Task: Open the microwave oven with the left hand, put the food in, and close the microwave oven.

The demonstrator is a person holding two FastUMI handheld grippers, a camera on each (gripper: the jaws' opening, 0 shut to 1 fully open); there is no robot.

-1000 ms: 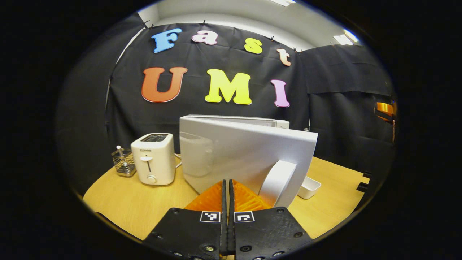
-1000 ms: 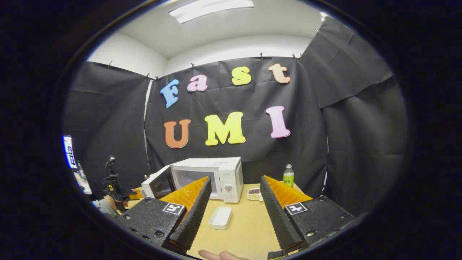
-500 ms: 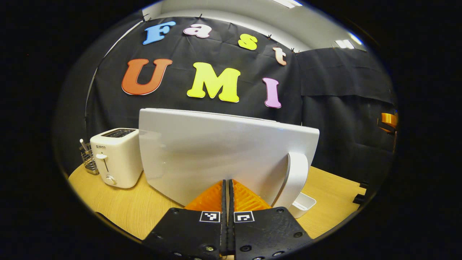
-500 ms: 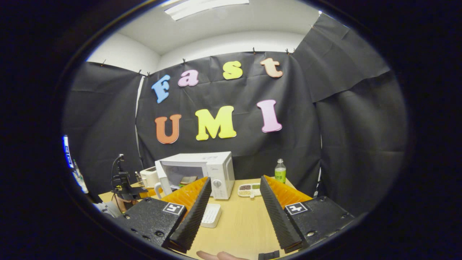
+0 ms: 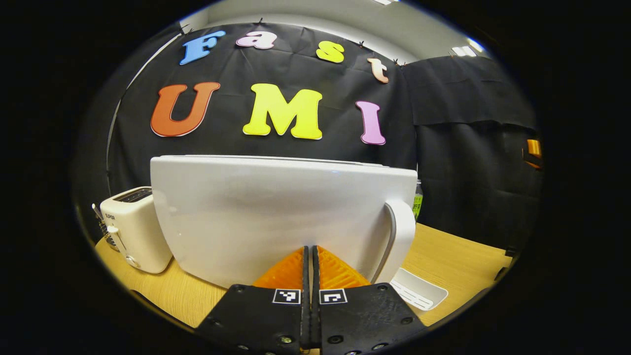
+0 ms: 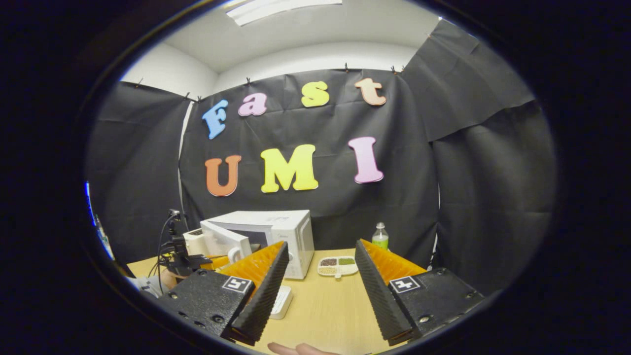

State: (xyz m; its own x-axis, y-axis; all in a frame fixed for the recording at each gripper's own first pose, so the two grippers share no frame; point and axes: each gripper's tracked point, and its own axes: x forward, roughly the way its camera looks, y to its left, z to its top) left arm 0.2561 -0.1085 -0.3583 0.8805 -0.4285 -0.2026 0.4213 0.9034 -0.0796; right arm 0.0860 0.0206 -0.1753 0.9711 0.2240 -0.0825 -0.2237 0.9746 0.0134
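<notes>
Both your left fingers [image 5: 301, 261] are pressed together against the door [image 5: 276, 212] of the microwave [image 6: 276, 236], which sits partly open on the tabletop [image 6: 325, 310]. Your right gripper [image 6: 320, 276] hangs wide open, holding nothing.

Perhaps a brand mark on toaster [image 5: 132, 228], unreadable.

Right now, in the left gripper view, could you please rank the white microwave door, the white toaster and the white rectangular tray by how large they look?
1. White microwave door, by far the largest, though it is nearest the camera.
2. White toaster.
3. White rectangular tray, partly hidden, so its rank against the toaster is unsure.
</notes>
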